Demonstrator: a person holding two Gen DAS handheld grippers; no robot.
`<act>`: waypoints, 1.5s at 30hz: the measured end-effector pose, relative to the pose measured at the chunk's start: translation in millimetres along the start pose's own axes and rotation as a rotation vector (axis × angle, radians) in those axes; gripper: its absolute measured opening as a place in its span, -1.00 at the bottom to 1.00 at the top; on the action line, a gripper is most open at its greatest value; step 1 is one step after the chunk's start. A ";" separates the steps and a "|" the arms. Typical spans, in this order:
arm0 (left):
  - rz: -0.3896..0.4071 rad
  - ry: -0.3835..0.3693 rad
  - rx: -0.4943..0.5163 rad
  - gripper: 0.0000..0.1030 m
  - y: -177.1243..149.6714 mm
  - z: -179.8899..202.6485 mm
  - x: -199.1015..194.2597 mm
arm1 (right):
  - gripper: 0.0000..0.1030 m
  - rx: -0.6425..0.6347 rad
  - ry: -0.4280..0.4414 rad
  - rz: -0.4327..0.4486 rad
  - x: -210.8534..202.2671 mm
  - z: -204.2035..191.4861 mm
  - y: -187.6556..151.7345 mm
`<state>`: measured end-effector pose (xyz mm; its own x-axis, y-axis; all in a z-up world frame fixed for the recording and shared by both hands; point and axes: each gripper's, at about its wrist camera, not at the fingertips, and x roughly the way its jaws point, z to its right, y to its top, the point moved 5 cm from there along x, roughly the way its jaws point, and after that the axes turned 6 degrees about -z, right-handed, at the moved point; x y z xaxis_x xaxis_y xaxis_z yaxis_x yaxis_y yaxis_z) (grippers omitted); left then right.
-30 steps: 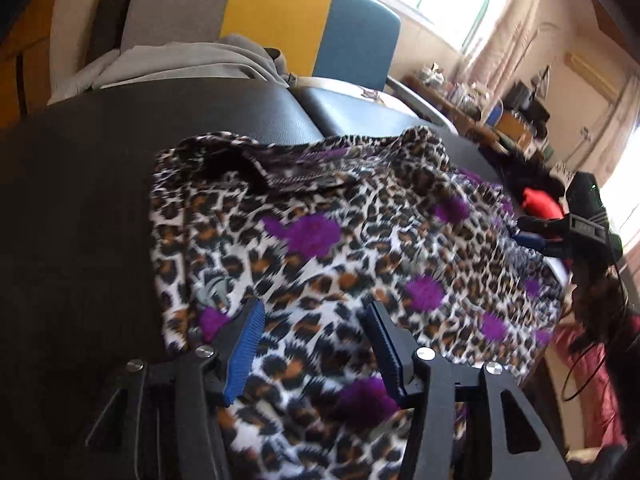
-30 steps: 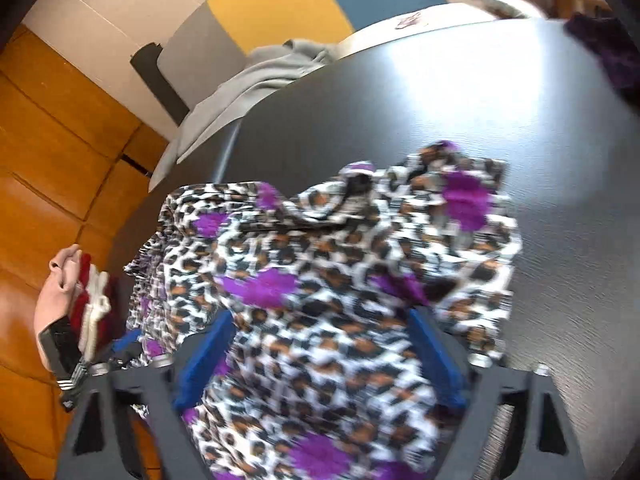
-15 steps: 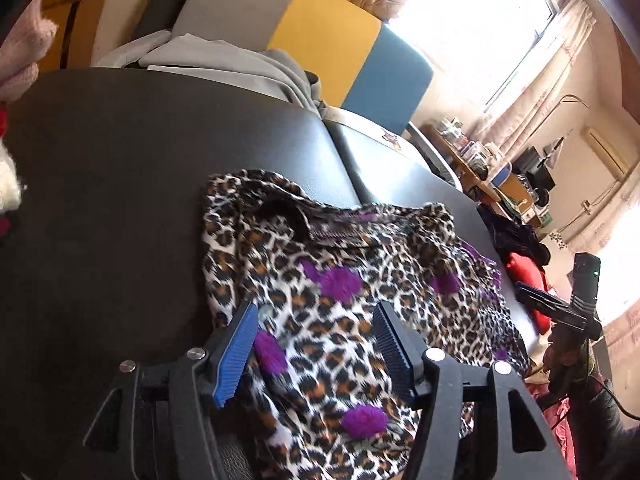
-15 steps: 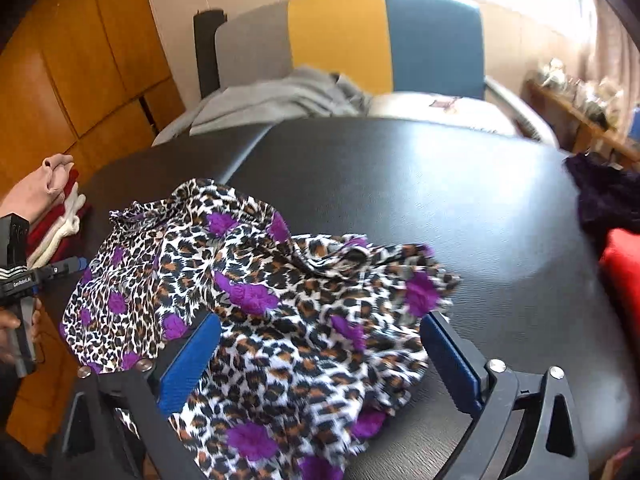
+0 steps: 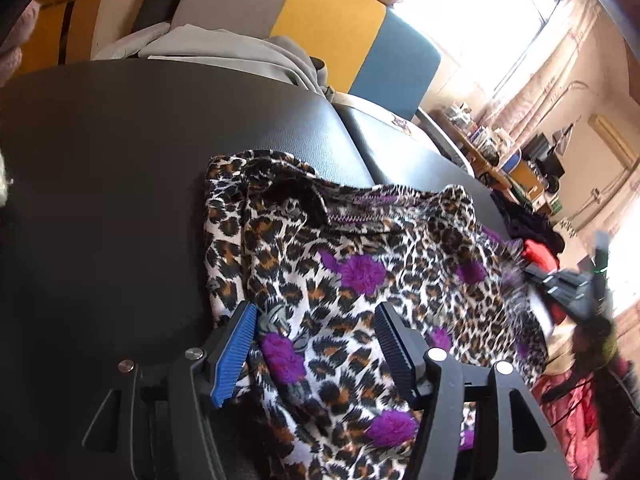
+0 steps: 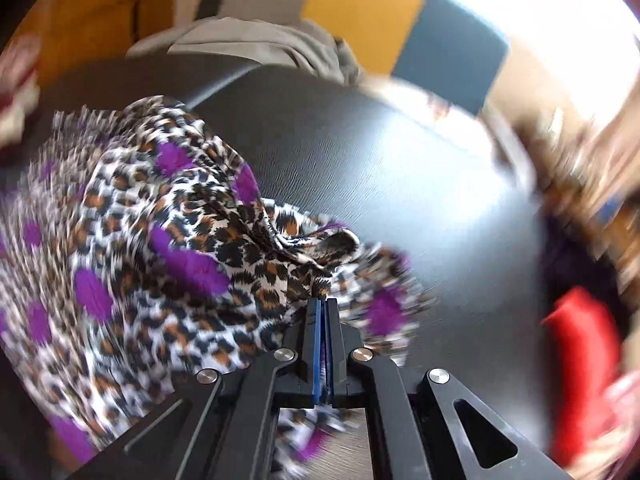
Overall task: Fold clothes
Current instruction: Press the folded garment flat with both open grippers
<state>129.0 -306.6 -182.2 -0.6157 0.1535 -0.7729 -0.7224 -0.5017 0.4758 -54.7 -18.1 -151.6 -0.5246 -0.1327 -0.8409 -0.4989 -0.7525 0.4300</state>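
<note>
A leopard-print garment with purple blotches [image 5: 360,276] lies crumpled on the black padded table [image 5: 120,200]. My left gripper [image 5: 316,316] is open, its blue-padded fingers spread over the garment's near left part. My right gripper [image 6: 322,304] is shut, pinching a fold of the same garment [image 6: 160,248] at its near right edge. The right gripper also shows in the left wrist view [image 5: 568,284] at the garment's far right side, blurred.
A grey garment [image 5: 224,52] lies at the table's far edge before a grey, yellow and blue chair back [image 5: 320,24]. Red and dark clothes [image 6: 580,352] lie at the table's right side. Cluttered shelves [image 5: 500,152] stand under a bright window.
My right gripper has closed from wide open onto a fold of the leopard garment and is moving. My left gripper stays open and has moved closer over the cloth.
</note>
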 end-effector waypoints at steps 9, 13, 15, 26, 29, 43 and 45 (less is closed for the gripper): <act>0.028 -0.033 -0.031 0.22 2.1 -7.7 -13.5 | -0.92 0.370 0.152 -0.091 33.0 54.2 -64.9; 0.054 0.011 -0.066 0.22 13.0 -24.6 -24.1 | 0.00 0.435 0.157 -0.027 22.6 61.8 -62.0; 0.053 0.042 -0.064 0.22 20.7 -30.6 -24.8 | 0.04 0.445 0.145 0.045 7.1 64.8 -48.8; -0.014 0.119 0.069 0.22 69.2 -29.4 22.1 | 0.70 0.357 0.361 0.157 -2.4 -10.5 25.1; -0.008 0.131 0.101 0.20 81.5 -21.6 31.4 | 0.80 0.366 0.376 0.146 14.5 -19.4 36.3; -0.017 0.094 -0.153 -0.90 94.4 -68.6 40.1 | 1.00 0.502 0.459 0.163 63.5 -5.5 25.5; -0.002 0.084 -0.180 -0.89 100.4 -71.5 39.1 | 1.00 0.499 0.465 0.163 64.5 -6.9 26.5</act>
<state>54.9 -411.9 -194.7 -0.5805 0.0865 -0.8097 -0.6507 -0.6470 0.3974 -97.1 -51.0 -196.7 -0.3256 -0.5646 -0.7584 -0.7544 -0.3283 0.5683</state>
